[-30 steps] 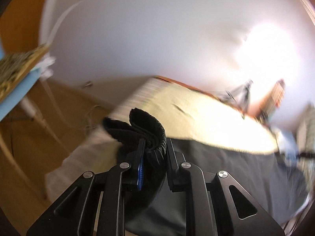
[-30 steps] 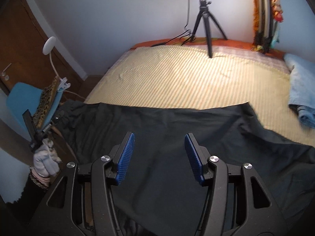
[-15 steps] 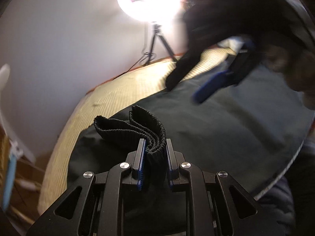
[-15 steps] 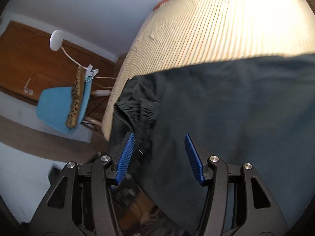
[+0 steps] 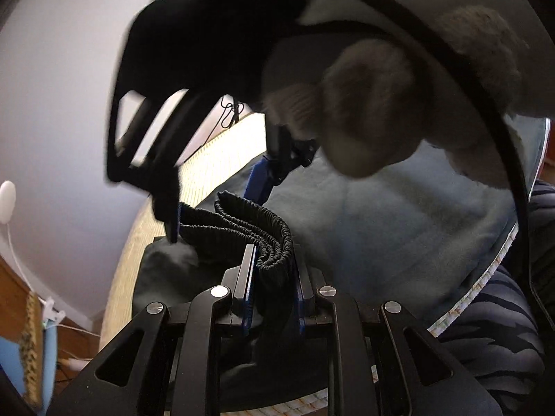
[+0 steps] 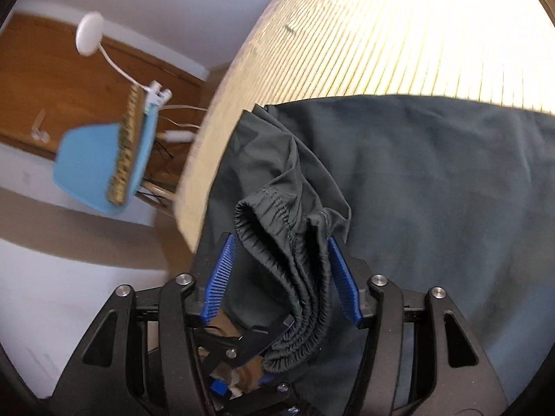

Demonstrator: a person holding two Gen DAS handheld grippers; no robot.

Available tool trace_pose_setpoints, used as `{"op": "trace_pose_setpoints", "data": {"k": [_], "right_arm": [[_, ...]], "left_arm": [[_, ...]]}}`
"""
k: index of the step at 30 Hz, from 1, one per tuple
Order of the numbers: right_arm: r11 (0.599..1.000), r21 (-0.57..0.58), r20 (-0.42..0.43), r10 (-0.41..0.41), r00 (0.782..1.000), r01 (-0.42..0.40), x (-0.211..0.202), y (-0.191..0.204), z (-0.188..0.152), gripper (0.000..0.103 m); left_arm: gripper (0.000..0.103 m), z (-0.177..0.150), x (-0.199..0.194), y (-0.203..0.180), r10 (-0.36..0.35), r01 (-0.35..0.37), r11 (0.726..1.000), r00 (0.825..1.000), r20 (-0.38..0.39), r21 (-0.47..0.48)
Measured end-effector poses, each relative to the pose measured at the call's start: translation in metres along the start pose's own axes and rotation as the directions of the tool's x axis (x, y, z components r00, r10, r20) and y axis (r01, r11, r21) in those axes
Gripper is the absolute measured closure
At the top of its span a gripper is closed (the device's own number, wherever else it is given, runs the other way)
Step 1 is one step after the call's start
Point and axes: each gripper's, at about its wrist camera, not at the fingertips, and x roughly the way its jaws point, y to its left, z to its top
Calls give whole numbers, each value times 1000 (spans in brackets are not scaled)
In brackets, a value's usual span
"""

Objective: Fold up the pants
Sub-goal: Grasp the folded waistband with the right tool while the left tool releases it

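Note:
Dark grey-green pants [image 6: 433, 180] lie spread on a yellow striped bed cover [image 6: 381, 41]. My left gripper [image 5: 272, 267] is shut on the bunched elastic waistband [image 5: 256, 222] and holds it above the bed. My right gripper [image 6: 282, 253] is open, its blue pads either side of the same waistband [image 6: 298, 277], which hangs between them. In the left wrist view the right gripper [image 5: 215, 204] shows from outside, its fingers straddling the far end of the waistband fold. The left gripper's tips [image 6: 263, 343] show below the waistband in the right wrist view.
A blue chair [image 6: 100, 163] with a patterned cloth and a clipped white lamp [image 6: 90, 34] stands left of the bed by a wooden door. My gloved hand [image 5: 399, 111] fills the upper right of the left wrist view. The bed's left edge [image 6: 208, 159] is close.
My right gripper has come in over the waistband, which now sits between its open pads. The left gripper still grips the waistband and has turned toward the right gripper.

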Motion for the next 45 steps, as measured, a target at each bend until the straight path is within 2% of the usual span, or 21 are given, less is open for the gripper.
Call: {"op": "trace_pose_setpoints", "data": {"k": [1, 4, 6, 8, 10, 12, 14, 17, 19, 20, 24, 25, 26, 28, 30, 34, 36, 38, 41, 42, 45], "right_arm": [[1000, -12, -5, -21, 1000, 20, 3, 4, 2, 36], [991, -33, -22, -133, 991, 132, 10, 6, 6, 36], [989, -4, -26, -149, 988, 149, 13, 0, 9, 47], [992, 48, -11, -112, 994, 113, 13, -9, 11, 76], [994, 78, 15, -78, 997, 77, 6, -16, 9, 79], [995, 91, 45, -35, 998, 31, -2, -21, 4, 81], [994, 106, 68, -4, 998, -3, -9, -24, 2, 82], [990, 130, 81, 45, 996, -55, -17, -29, 2, 82], [986, 145, 84, 72, 994, -83, -20, -32, 3, 82], [985, 146, 89, 74, 993, -87, -22, -34, 3, 82], [988, 137, 97, 54, 994, -67, -29, -40, -1, 79], [988, 148, 94, 37, 995, -51, -29, -43, -2, 72], [985, 169, 85, 18, 996, -32, -27, -47, -3, 58], [978, 207, 84, -22, 996, 4, -26, -56, -7, 43], [972, 233, 78, -6, 997, -12, -27, -64, -12, 42], [957, 270, 66, 86, 994, -101, -29, -70, -22, 42], [959, 255, 74, 108, 991, -124, -29, -65, -23, 47], [970, 222, 98, 82, 992, -102, -32, -58, -22, 82], [980, 187, 119, 51, 992, -73, -40, -54, -22, 84], [982, 179, 129, 40, 991, -63, -43, -54, -22, 84], [981, 179, 167, 38, 985, -68, -59, -58, -27, 85]], "left_arm": [[87, 1, -1, -1, -2, 2, 1000, 1000, 6, 3], [86, -1, -5, -5, 0, 0, 1000, 1000, 14, 16], [83, -1, -8, -6, 5, -5, 1000, 1000, 16, 15], [83, -4, -12, -3, 14, -14, 1000, 1000, 20, -9], [79, -6, -15, 0, 25, -24, 999, 999, 20, -27], [69, -9, -15, 4, 41, -40, 998, 999, 12, -51], [64, -12, -10, 11, 54, -54, 996, 999, -1, -74], [65, -12, -9, 17, 45, -46, 995, 999, -7, -87], [76, -11, -9, 18, 20, -20, 996, 1000, 1, -88], [86, -10, -9, 20, -6, 6, 995, 1000, 5, -100], [89, -9, -9, 21, -52, 55, 990, 998, 25, -127], [89, -6, -7, 22, -63, 66, 988, 998, 27, -139], [89, -6, -9, 26, -67, 70, 986, 997, 27, -150], [90, -11, -4, 20, -63, 67, 986, 998, 29, -151], [90, -9, -4, 18, -62, 66, 986, 998, 33, -151], [90, -5, -3, 11, -69, 74, 989, 997, 42, -127], [90, -2, -4, 7, -73, 78, 990, 996, 49, -119], [87, 0, -2, 6, -73, 78, 990, 996, 44, -113], [83, 0, -5, 11, -114, 118, 984, 993, 37, -136], [77, 1, -5, 18, -133, 137, 979, 990, 35, -150], [70, -7, -11, 46, -177, 181, 953, 983, 36, -244]]}}
